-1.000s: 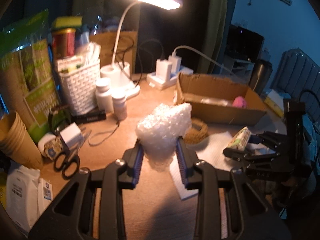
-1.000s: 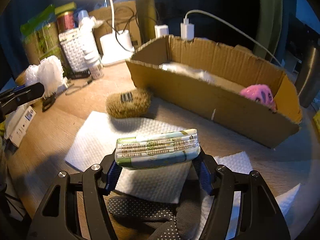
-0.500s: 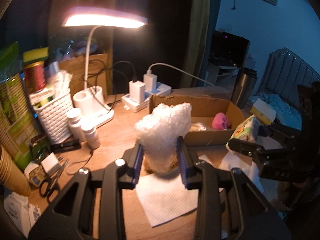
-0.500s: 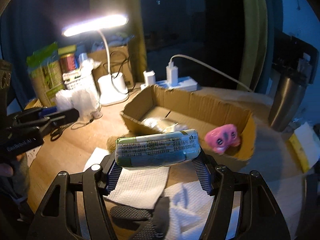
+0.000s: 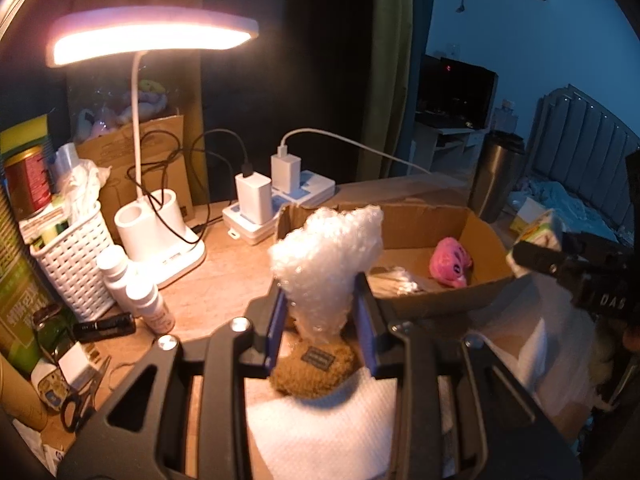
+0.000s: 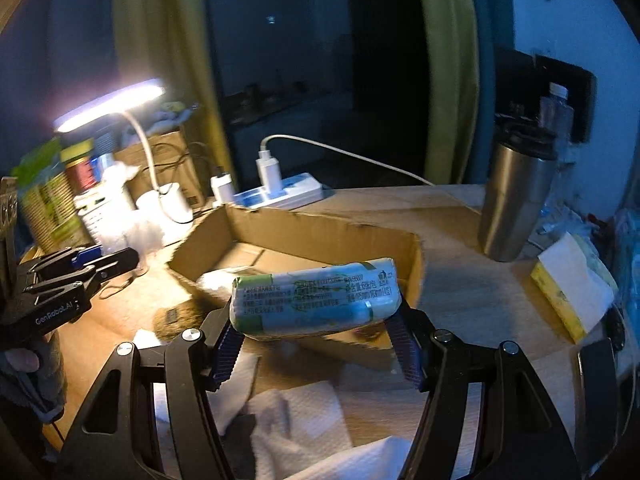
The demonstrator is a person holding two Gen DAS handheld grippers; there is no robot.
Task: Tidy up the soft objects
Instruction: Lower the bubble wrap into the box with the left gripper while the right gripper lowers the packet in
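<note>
Bubble wrap (image 5: 324, 264): a white wad pinched upright between the blue pads of the left claw (image 5: 322, 316), held in the air at the near-left wall of the cardboard box (image 5: 444, 304); a second ago it hung over open counter, well short of the box.
Left claw: narrowed onto the wad, both pads pressing its lower half, the top bulging free above them.
Tissue pack (image 6: 316, 300): a green-and-white soft pack lying crosswise in the right claw (image 6: 316, 340), lifted in front of the box's near-right corner; earlier it sat low over the paper towels, so it has risen and come closer to the box.
Right claw: set wide, pads gripping the pack's two ends.
Cardboard box: open-topped, toward the counter's back edge, holding a pink plush toy (image 5: 450, 256) and a clear plastic bundle (image 5: 396, 282).
Brown fuzzy item (image 5: 314, 366): on the counter below the left claw, partly on a paper towel (image 5: 320, 428).
Counter (image 5: 224, 276): wooden, with a lit desk lamp (image 5: 152, 36) near its back-left edge.
Steel tumbler (image 6: 516, 196): standing toward the right edge.
</note>
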